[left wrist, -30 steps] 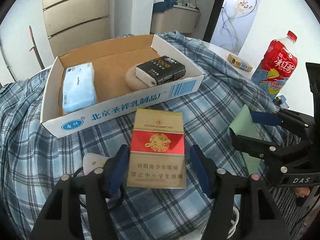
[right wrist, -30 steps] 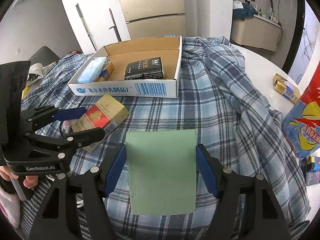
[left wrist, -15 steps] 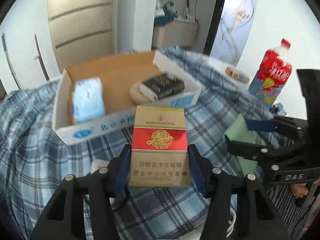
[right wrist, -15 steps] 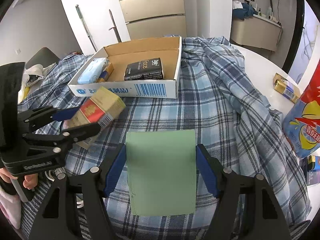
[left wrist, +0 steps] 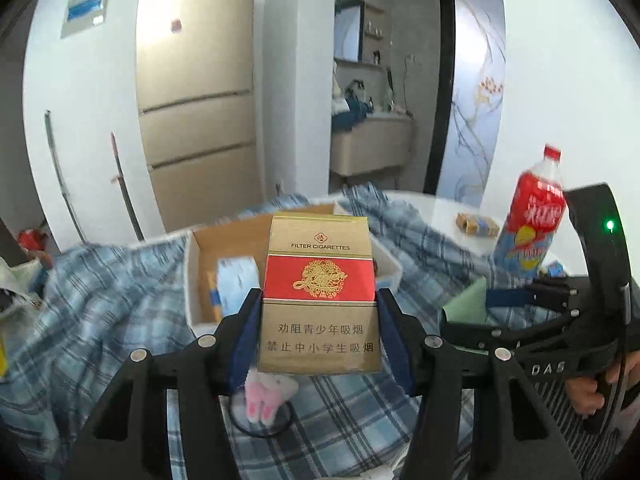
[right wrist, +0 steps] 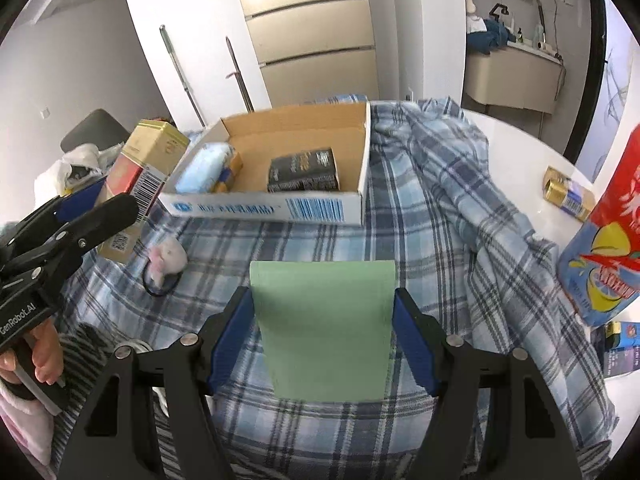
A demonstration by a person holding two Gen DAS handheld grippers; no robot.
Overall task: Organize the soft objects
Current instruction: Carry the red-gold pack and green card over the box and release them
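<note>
My left gripper [left wrist: 319, 334] is shut on a gold and red cigarette pack [left wrist: 319, 280] and holds it in the air above the plaid cloth, left of the cardboard box [right wrist: 264, 210]; the pack also shows in the right wrist view [right wrist: 144, 160]. My right gripper [right wrist: 323, 336] is shut on a green packet [right wrist: 324, 320], held just above the cloth in front of the box. The box holds a blue tissue pack [right wrist: 200, 168] and a black packet [right wrist: 304, 170]. A pink plush hair tie [right wrist: 166, 260] lies on the cloth below the lifted pack.
A blue plaid cloth [right wrist: 440, 200] covers the white table [right wrist: 520, 148]. A red drink bottle [right wrist: 604, 248] stands at the right edge, with a small gold box [right wrist: 566, 196] behind it. A chair with bags [right wrist: 84, 152] is at far left.
My left gripper shut on the cigarette pack and lifted it off the cloth, tilting upward; the hair tie beneath it came into view. My right gripper rose slightly with the green packet.
</note>
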